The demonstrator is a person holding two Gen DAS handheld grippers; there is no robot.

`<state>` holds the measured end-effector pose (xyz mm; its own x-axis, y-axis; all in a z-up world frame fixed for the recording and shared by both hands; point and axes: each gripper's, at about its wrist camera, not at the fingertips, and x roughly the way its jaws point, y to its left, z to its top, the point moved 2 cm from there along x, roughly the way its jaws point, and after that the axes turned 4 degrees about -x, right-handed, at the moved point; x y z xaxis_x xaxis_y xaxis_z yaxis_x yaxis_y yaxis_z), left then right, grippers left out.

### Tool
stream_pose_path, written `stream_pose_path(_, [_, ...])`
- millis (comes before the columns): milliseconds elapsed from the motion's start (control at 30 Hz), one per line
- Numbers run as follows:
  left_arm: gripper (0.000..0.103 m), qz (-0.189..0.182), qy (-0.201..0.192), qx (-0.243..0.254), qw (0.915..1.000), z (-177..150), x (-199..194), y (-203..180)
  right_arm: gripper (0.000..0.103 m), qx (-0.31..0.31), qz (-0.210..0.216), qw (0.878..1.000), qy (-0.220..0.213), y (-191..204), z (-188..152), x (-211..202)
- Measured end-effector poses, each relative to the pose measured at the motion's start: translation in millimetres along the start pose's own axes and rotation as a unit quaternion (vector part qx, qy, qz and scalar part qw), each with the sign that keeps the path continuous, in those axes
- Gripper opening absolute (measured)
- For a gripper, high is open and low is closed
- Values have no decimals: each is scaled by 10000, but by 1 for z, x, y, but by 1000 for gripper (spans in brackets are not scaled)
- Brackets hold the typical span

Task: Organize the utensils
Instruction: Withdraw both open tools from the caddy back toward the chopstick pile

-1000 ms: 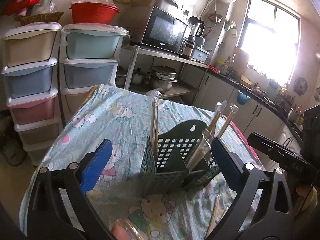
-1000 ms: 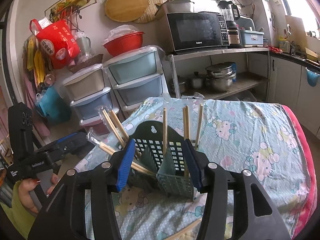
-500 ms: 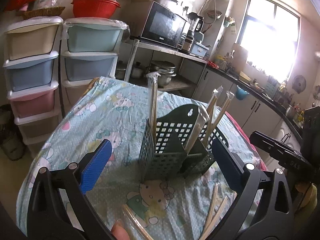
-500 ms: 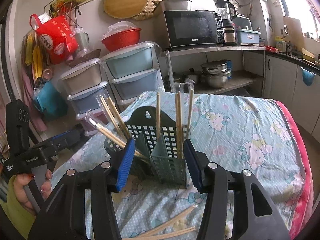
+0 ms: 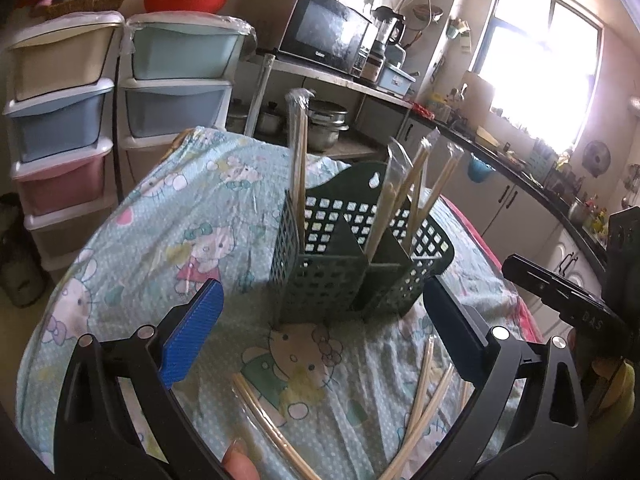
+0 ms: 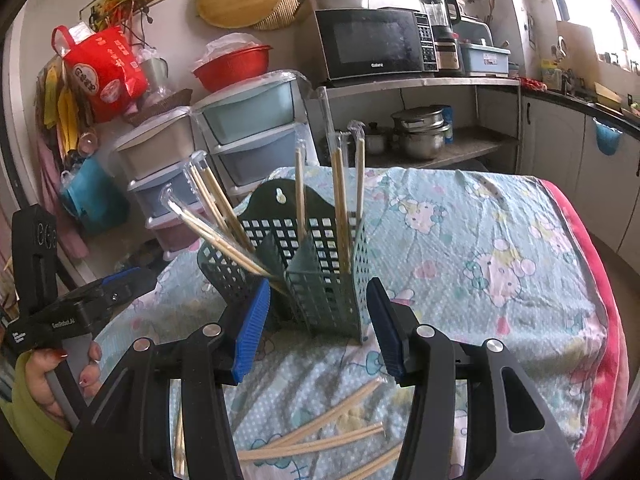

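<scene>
A dark green slotted utensil holder stands upright on the cartoon-print tablecloth, with several wooden chopsticks, some in clear sleeves, leaning in its compartments. Loose chopsticks lie flat on the cloth in front of it. My left gripper is open wide, just short of the holder, with nothing between its fingers. My right gripper is open about half way, its blue pads on either side of the holder's near corner without touching it.
The right gripper's black body sits at the right of the left wrist view; a hand holds the left gripper at the left of the right wrist view. Stacked plastic drawers, a microwave shelf and counters stand beyond the table edge.
Both grippers have sunk and tipped downward a little. The holder now sits higher in both views, and more of the loose chopsticks on the cloth have come into sight. The jaws have not changed.
</scene>
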<state>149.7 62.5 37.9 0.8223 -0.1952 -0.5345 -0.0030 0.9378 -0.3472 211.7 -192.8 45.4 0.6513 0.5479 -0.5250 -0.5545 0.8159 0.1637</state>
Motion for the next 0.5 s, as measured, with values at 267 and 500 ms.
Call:
stream_pose_path(267, [92, -51, 214, 93, 9997, -15, 8, -8, 48, 109, -60, 9999, 104, -8, -16, -2])
stream_pose_path(500, [92, -107, 400, 179, 9990, -27, 18, -15, 48, 261, -143, 9993, 234, -19, -30, -1])
